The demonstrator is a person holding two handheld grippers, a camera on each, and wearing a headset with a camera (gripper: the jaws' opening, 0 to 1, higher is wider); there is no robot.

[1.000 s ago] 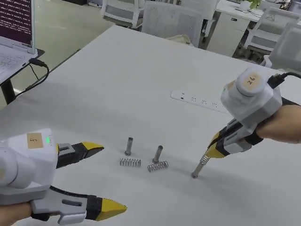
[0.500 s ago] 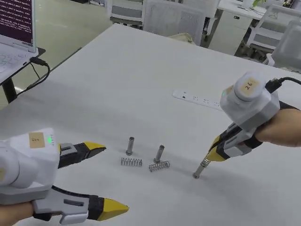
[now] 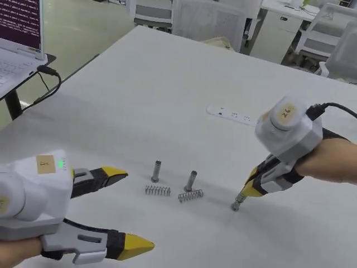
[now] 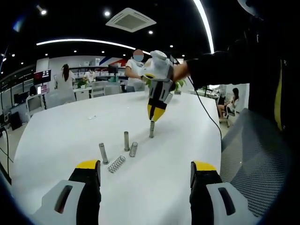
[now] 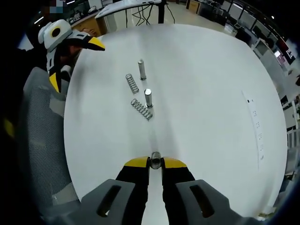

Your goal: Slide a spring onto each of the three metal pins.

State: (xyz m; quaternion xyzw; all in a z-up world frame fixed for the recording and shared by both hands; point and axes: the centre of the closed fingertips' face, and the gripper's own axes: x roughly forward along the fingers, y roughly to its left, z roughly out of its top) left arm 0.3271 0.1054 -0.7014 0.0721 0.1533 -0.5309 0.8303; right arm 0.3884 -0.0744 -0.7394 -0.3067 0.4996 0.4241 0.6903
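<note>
Lower right, the right gripper [image 3: 249, 190], clamping a spring [image 3: 240, 197], has pushed it further down its pin [image 3: 236, 207]; the left gripper [image 3: 133, 208] idles agape.

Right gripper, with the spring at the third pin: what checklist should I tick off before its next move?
1. The right gripper shut on the spring: ok.
2. That spring around the third pin: ok.
3. Spring down at the pin's base: not ok, it sits high.
4. The other two pins upright and bare: ok.
5. The two loose springs lying beside them: ok.
6. The left gripper open and empty: ok.
</note>
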